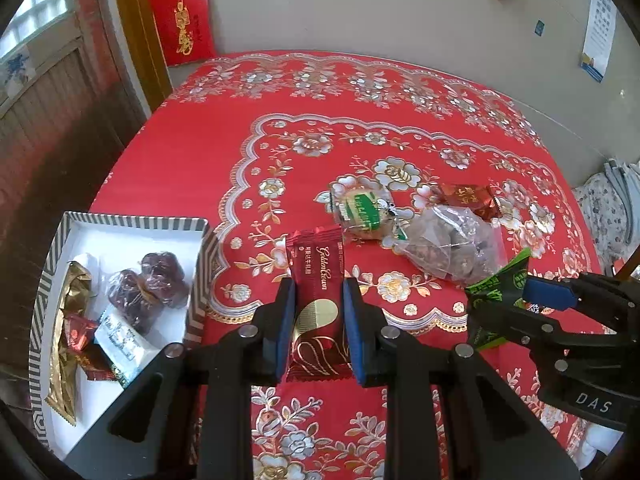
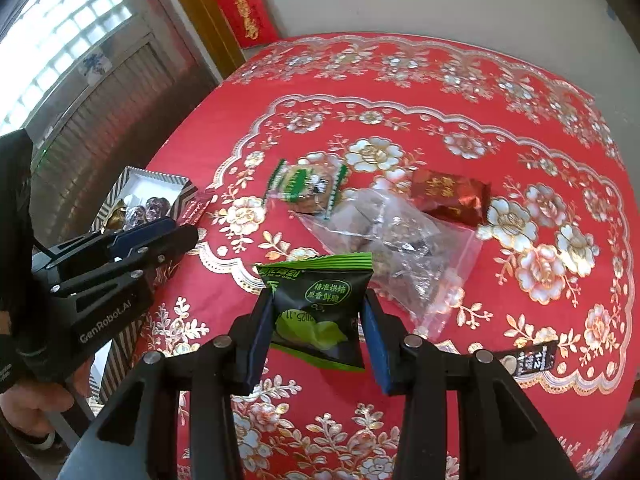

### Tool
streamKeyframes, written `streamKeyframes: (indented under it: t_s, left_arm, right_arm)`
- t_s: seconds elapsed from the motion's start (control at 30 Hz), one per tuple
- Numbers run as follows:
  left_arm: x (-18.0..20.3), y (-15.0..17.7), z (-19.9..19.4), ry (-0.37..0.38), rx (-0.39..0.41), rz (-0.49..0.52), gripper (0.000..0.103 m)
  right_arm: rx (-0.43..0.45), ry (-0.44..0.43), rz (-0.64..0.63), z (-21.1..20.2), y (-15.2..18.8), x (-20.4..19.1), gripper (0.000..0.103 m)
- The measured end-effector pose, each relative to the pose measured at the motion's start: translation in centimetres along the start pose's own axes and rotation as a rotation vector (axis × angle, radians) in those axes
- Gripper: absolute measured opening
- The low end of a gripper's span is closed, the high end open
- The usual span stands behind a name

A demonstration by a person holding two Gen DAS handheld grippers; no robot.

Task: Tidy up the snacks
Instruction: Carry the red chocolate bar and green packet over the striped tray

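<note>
My left gripper is shut on a long red Golden Crown snack packet, held above the red tablecloth. My right gripper is shut on a black and green snack packet; it also shows in the left wrist view. A striped box with white inside lies at the left and holds wrapped dates, a gold packet and small sweets. On the table lie a green-labelled cake, a clear bag of brown snacks and a red sweet packet.
The round table has a red floral cloth and stands near a wall and a wooden door frame. A small dark sachet lies at the right front. A patterned seat stands at the far right.
</note>
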State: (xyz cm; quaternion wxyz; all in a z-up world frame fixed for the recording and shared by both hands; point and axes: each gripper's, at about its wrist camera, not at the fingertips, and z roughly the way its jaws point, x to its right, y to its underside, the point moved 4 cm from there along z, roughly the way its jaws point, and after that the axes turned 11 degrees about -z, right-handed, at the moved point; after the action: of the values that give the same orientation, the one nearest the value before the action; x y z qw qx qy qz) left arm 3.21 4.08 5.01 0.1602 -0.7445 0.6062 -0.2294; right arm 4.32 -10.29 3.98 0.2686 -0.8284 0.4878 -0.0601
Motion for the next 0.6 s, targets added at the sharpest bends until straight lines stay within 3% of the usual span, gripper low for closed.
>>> streamKeyframes:
  t_s: [0.6]
  left_arm:
    - [-5.2, -0.9, -1.9, -0.058, 0.043, -0.071, 0.026]
  right_arm:
    - [-0.009, -0.055, -0.125, 2.0, -3.7, -5.7, 0.044]
